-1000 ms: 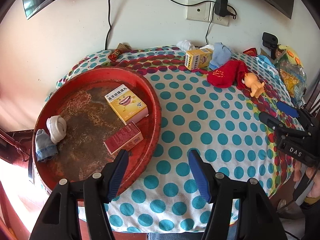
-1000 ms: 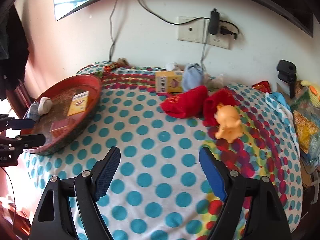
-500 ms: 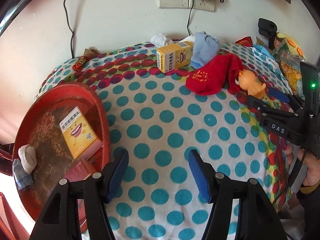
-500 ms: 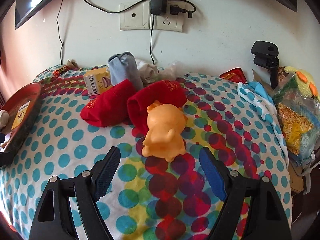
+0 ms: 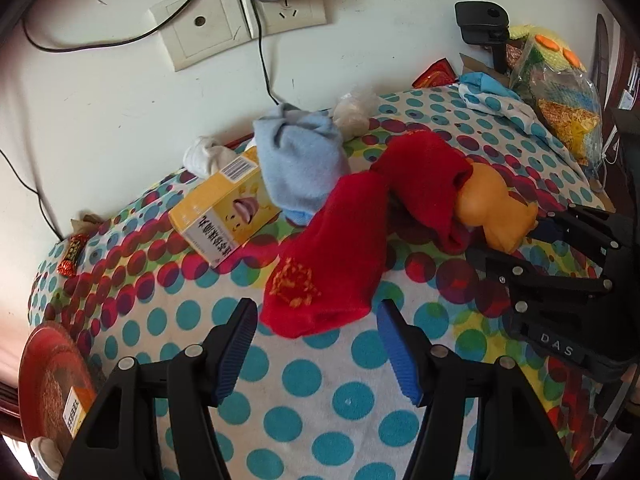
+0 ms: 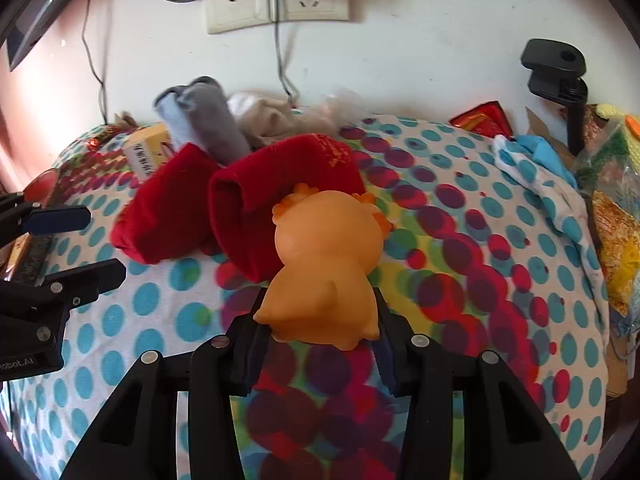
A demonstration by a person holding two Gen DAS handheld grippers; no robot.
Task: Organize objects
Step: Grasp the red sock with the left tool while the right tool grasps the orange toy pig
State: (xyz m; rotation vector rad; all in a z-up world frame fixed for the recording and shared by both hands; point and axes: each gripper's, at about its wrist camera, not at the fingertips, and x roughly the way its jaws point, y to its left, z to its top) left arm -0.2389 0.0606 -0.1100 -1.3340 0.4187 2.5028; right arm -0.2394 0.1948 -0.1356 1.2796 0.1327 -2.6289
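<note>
An orange rubber toy (image 6: 324, 264) stands on the dotted tablecloth (image 6: 460, 240). My right gripper (image 6: 320, 332) has its jaws against the toy's lower sides; it also shows in the left wrist view (image 5: 532, 236) beside the toy (image 5: 492, 212). My left gripper (image 5: 316, 340) is open and empty, just short of a red sock (image 5: 332, 264). A second red sock (image 5: 424, 184), a blue sock (image 5: 300, 168) and a yellow box (image 5: 228, 216) lie behind. The red tray (image 5: 44, 368) is at the lower left.
A white sock (image 5: 208, 156) and a beige bundle (image 5: 352, 112) lie by the wall. Snack bags (image 5: 560, 88), a dotted cloth (image 5: 496, 100) and a black clamp stand (image 5: 480, 24) crowd the right edge. A wall socket with cables (image 5: 280, 4) hangs above. A candy wrapper (image 5: 72, 256) lies at the left.
Both grippers moved forward and right across the table. My right gripper's jaws closed in around the orange toy. My left gripper left the tray and now faces the red sock.
</note>
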